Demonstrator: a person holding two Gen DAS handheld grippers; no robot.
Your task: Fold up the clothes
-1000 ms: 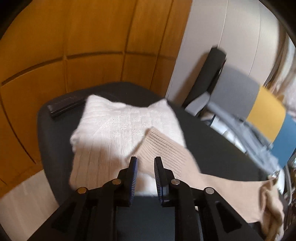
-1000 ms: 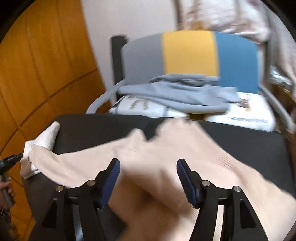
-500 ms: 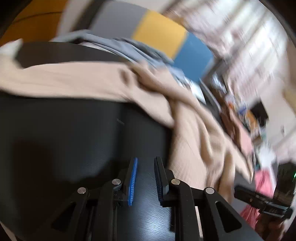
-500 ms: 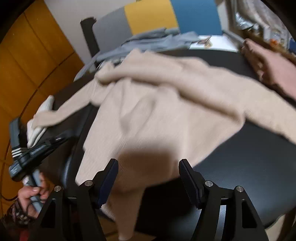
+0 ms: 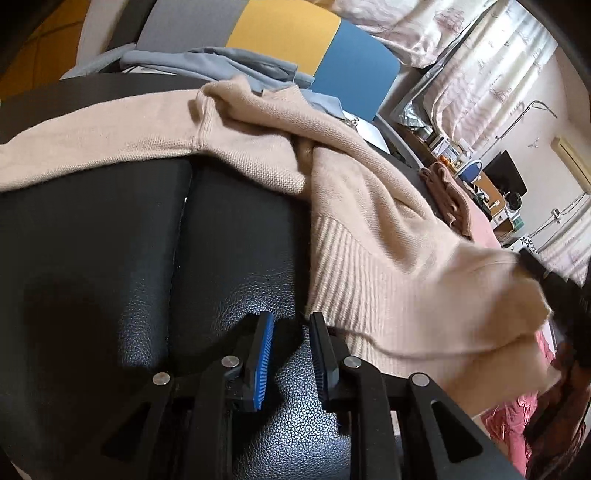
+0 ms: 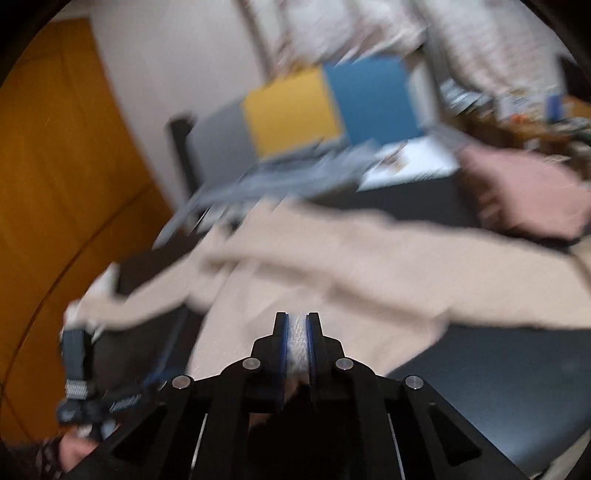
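Note:
A beige knit sweater (image 5: 369, 206) lies crumpled across the black leather surface (image 5: 110, 258); one sleeve stretches away to the left. My left gripper (image 5: 291, 323) hovers low over the bare leather. Its jaws stand a narrow gap apart with nothing between them, and the ribbed hem (image 5: 343, 273) lies just right of it. In the blurred right wrist view, my right gripper (image 6: 296, 323) is shut on a fold of the beige sweater (image 6: 332, 266). In the left wrist view the sweater's right end (image 5: 509, 273) is lifted toward a dark blurred shape.
A chair with a grey, yellow and blue back (image 5: 288, 33) stands behind the surface with a grey garment (image 5: 207, 62) on it. A brownish cloth (image 5: 447, 195) lies at the far right. Folded white knitwear (image 6: 107, 277) sits at the left end. Orange wood panels (image 6: 55, 166) line the left.
My right gripper went from wide open to shut on the sweater. My left gripper swung from the folded white knit over to the bare leather beside the hem, then held still.

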